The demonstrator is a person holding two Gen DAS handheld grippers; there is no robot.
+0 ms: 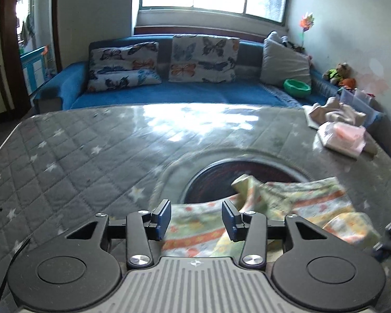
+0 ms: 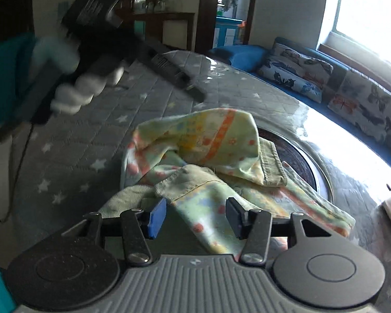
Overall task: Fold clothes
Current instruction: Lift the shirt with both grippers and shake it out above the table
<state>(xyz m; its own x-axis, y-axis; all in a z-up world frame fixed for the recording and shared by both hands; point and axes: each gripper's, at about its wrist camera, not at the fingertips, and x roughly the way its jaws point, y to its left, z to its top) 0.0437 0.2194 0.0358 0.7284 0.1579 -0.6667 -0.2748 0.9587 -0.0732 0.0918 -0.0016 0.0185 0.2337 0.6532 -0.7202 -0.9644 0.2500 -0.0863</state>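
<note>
My left gripper (image 1: 196,217) and right gripper (image 2: 195,217) both stand half open, holding nothing. The crumpled pale-green printed cotton garment (image 2: 211,161) lies just ahead of both, apparently nearer the right, long axis running toward the quilted grey star-patterned table (image 1: 65,151)'s right edge.

No readable text (fisheye blur), no labels

Soft printed cotton garment (image 2: 221,140) on glossy quilted table cover (image 1: 91,140)
</note>
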